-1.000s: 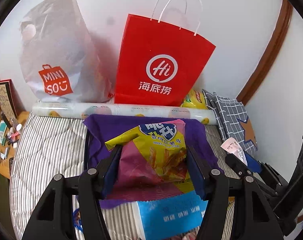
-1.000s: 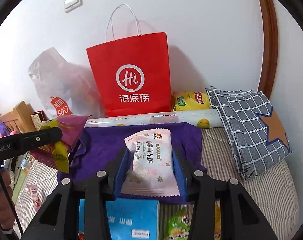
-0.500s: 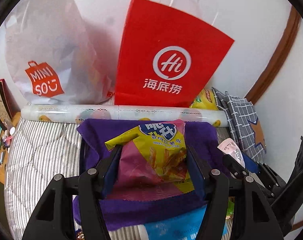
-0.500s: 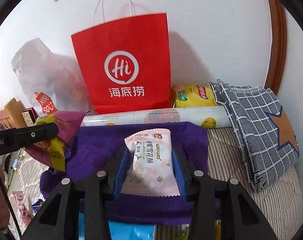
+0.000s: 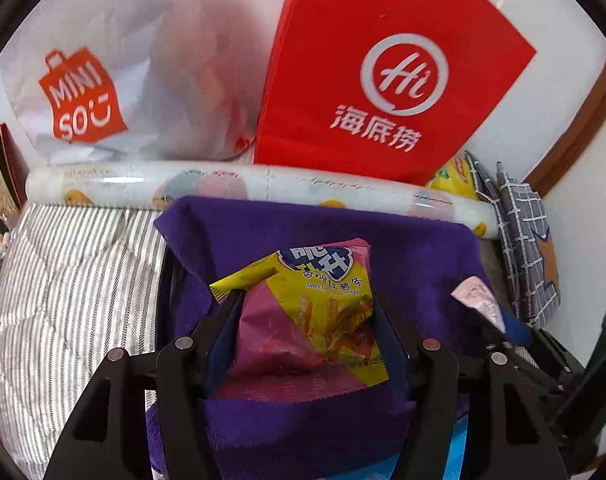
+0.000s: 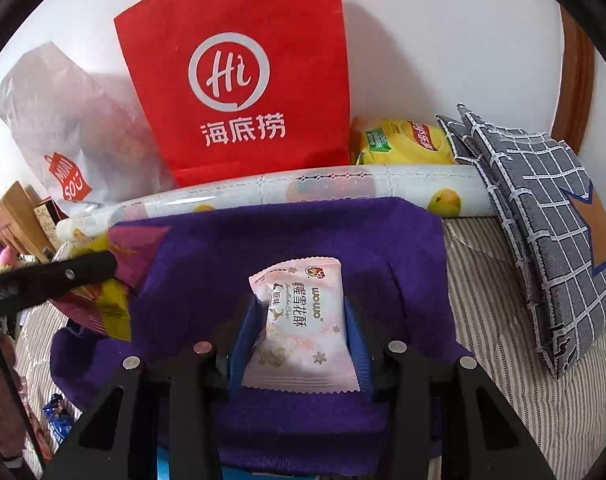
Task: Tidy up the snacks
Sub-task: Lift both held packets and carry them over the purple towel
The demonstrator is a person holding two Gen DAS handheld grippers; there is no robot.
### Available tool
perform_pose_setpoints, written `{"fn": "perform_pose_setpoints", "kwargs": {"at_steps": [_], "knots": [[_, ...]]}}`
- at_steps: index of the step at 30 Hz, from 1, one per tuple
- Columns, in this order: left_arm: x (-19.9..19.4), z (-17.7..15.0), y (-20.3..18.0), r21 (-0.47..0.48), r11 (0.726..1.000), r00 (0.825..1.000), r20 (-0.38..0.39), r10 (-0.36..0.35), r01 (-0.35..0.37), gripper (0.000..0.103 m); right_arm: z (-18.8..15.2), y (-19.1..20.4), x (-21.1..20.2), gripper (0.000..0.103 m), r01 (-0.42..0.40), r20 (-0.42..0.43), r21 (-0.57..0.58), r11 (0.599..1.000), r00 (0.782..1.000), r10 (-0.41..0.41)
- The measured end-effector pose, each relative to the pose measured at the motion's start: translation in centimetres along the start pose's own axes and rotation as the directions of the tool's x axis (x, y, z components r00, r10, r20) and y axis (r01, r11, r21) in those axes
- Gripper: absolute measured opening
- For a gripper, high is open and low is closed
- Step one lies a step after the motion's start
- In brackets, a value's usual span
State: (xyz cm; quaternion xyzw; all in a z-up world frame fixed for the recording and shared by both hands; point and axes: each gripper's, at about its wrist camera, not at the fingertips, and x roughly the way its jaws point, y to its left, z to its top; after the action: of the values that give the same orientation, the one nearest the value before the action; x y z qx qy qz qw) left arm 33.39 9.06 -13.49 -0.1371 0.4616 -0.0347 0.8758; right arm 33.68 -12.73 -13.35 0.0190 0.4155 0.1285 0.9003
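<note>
Left gripper (image 5: 303,312) clamps a yellow-and-pink sweet potato stick bag (image 5: 315,320) by its sides, jaws fairly wide because the bag is puffy. Right gripper (image 6: 299,320) is pinched narrow on a slim pink snowflake-crisp packet (image 6: 303,328), label facing up. Both snacks hang just over the purple cloth (image 6: 287,240) spread on the striped bedding (image 5: 71,280), likely the sorting spot, so one item per hand looks like a paired drop-off. Red Haidilao paper bag (image 6: 239,80) and white Miniso plastic bag (image 5: 103,80) lean on the wall behind a printed roll (image 6: 343,188), which seems to stop them sliding. A yellow chip bag (image 6: 399,142) sits wedged between red bag and checked pillow (image 6: 543,216), not yet sorted.
</note>
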Motion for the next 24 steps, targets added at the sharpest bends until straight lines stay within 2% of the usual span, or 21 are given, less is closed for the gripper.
{"fn": "perform_pose_setpoints", "kwargs": {"at_steps": [15, 24], "knots": [[2.2, -1.0, 0.0, -0.009, 1.0, 0.997, -0.075, 0.012, -0.012, 0.063, -0.7, 0.2, 1.5, 0.042, 0.045, -0.054, -0.018, 0.999, 0.997, -0.046], [2.7, -1.1, -0.1, -0.005, 0.999, 0.996, -0.079, 0.035, -0.036, 0.063, -0.7, 0.6, 1.7, 0.044, 0.05, -0.063, -0.03, 0.998, 0.997, -0.052]]}}
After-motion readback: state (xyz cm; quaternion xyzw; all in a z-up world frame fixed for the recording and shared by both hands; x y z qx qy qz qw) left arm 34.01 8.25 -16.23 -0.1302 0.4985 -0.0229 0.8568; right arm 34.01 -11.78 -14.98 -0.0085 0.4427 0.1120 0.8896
